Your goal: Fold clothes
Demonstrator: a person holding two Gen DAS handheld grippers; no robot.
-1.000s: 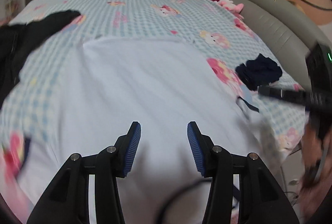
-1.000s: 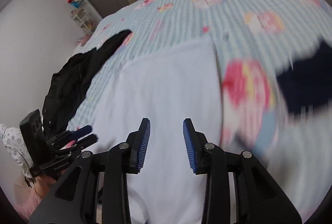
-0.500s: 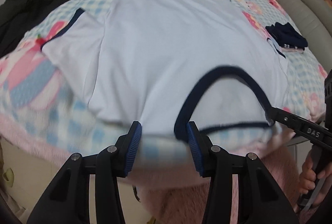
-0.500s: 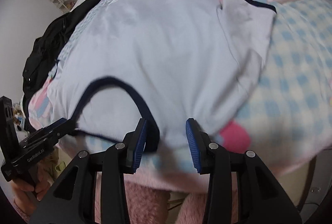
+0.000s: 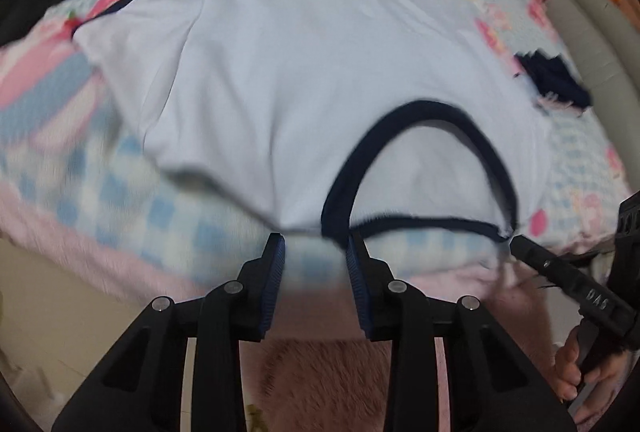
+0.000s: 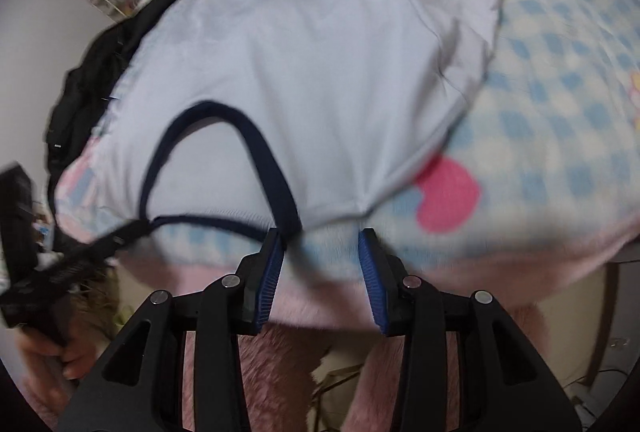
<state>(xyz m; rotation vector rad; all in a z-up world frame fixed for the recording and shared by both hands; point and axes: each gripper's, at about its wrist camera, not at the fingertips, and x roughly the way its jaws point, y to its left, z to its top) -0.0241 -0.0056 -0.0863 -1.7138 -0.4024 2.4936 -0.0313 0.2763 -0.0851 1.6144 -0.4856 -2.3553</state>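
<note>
A pale blue T-shirt (image 5: 312,63) (image 6: 304,63) with a navy collar (image 5: 424,107) (image 6: 256,139) lies spread flat on the bed, collar towards me at the near edge. My left gripper (image 5: 316,244) is open, its blue-padded tips at the shirt's shoulder edge just left of the collar. My right gripper (image 6: 322,238) is open too, tips at the other shoulder edge just right of the collar. Neither has cloth pinched between its fingers. Each gripper shows in the other's view, held by a hand (image 5: 576,372).
The bed has a blue-checked cartoon cover (image 6: 560,79) with a pink fleece edge (image 5: 72,232). A black jacket (image 6: 92,71) lies at the left side, a folded navy garment (image 5: 556,79) at the right. A grey headboard (image 5: 584,23) runs along the right.
Both grippers have come down from above the shirt's middle to its collar end at the bed's near edge, and closed in on the shoulder seams. Their jaws stay open.
</note>
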